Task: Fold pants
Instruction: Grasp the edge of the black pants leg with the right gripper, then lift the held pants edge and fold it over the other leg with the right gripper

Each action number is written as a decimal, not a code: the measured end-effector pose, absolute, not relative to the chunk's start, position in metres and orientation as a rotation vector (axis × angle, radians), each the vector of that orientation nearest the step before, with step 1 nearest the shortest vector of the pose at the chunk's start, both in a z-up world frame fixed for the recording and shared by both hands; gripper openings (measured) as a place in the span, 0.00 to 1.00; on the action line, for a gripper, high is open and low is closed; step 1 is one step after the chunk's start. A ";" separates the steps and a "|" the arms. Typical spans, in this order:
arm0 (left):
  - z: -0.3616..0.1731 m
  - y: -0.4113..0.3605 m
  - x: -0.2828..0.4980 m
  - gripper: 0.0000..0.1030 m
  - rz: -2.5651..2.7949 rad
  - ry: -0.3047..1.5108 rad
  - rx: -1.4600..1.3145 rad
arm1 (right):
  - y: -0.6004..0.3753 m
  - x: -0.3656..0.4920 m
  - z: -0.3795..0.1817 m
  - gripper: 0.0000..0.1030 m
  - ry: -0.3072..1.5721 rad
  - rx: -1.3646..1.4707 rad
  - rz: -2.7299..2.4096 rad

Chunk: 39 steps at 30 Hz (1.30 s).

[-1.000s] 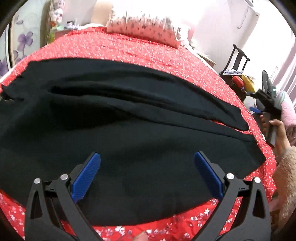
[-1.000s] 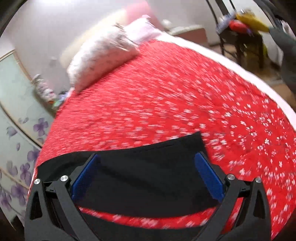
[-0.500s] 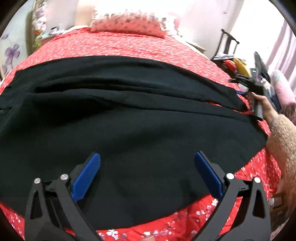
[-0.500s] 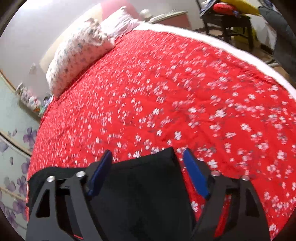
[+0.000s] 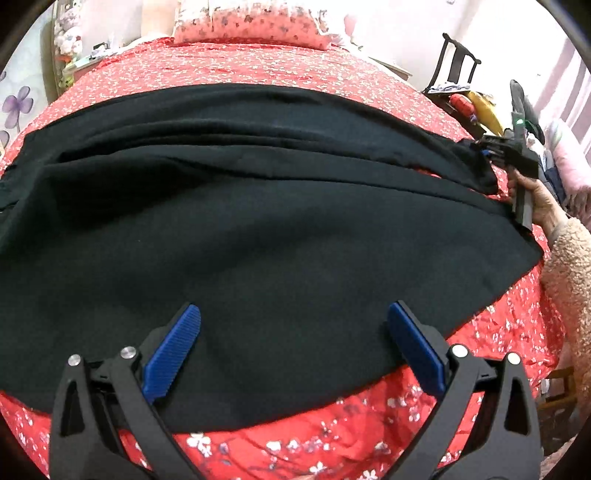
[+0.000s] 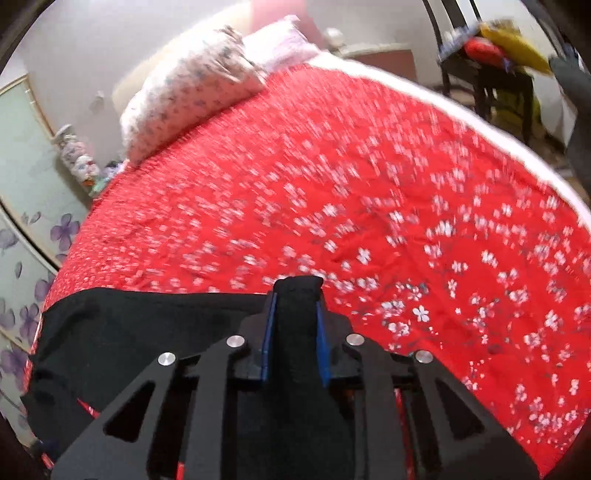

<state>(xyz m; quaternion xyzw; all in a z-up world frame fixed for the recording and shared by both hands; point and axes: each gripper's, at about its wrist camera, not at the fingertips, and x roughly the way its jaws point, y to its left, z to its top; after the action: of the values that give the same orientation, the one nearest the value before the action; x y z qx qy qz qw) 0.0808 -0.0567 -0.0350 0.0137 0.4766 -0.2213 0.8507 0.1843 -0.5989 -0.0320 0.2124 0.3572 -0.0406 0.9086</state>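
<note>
Black pants lie spread across a red flowered bedspread, both legs running toward the right. My left gripper hovers open over the near leg, close to its near edge, with nothing between its blue pads. At the right, a person's hand holds my right gripper at the far leg's hem. In the right wrist view, the right gripper has its jaws closing, and its pads press on a bunched fold of the pants.
Flowered pillows lie at the head of the bed. A dark chair piled with coloured items stands past the bed's right side. A fuzzy pink sleeve is at the right edge. Red bedspread stretches beyond the hem.
The right gripper went from wide open over the hem to pinching the bunched fabric. The left gripper sank slightly and drifted over the near leg, staying open.
</note>
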 end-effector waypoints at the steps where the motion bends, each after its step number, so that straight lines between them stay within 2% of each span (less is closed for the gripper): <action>1: -0.035 -0.055 0.078 0.98 -0.453 1.001 0.032 | -0.596 0.175 -0.025 0.18 0.701 0.428 -0.072; 8: -0.008 -0.037 0.051 0.98 -0.425 0.828 -0.013 | -0.567 0.107 0.013 0.17 0.544 0.401 0.052; 13: 0.006 -0.024 0.042 0.98 -0.450 0.868 -0.038 | -0.536 0.039 0.021 0.11 0.539 0.403 0.116; 15: 0.006 -0.019 0.036 0.98 -0.479 0.892 -0.061 | -0.519 0.011 0.014 0.10 0.571 0.401 0.129; 21: 0.004 -0.009 0.011 0.98 -0.525 0.903 -0.053 | -0.457 -0.018 -0.028 0.11 0.838 0.207 0.066; 23: 0.002 -0.003 0.005 0.98 -0.517 0.910 -0.065 | -0.442 -0.024 -0.030 0.12 0.846 0.111 0.015; 27: -0.003 0.022 0.004 0.98 -0.487 0.928 -0.159 | -0.443 -0.040 -0.023 0.12 0.877 0.157 -0.078; 30: -0.007 0.051 0.006 0.98 -0.455 0.910 -0.336 | -0.455 -0.058 -0.007 0.18 0.832 0.397 -0.125; 31: -0.007 0.061 0.005 0.98 -0.424 0.897 -0.402 | -0.462 -0.061 -0.006 0.23 0.818 0.530 -0.106; 32: -0.006 0.065 0.005 0.98 -0.397 0.895 -0.425 | -0.464 -0.063 -0.006 0.32 0.805 0.643 -0.079; 35: -0.007 0.065 0.007 0.98 -0.414 0.952 -0.370 | -0.458 -0.057 -0.011 0.33 0.748 0.901 0.010; 39: -0.006 0.067 -0.001 0.98 -0.423 0.940 -0.328 | -0.457 -0.036 -0.038 0.34 0.755 1.149 -0.043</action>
<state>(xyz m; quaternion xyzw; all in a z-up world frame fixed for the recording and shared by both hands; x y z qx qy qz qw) -0.0011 0.0666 -0.0057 -0.1561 0.4474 -0.2016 0.8572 -0.0356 -0.4575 -0.0378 0.5303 0.3485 -0.0199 0.7726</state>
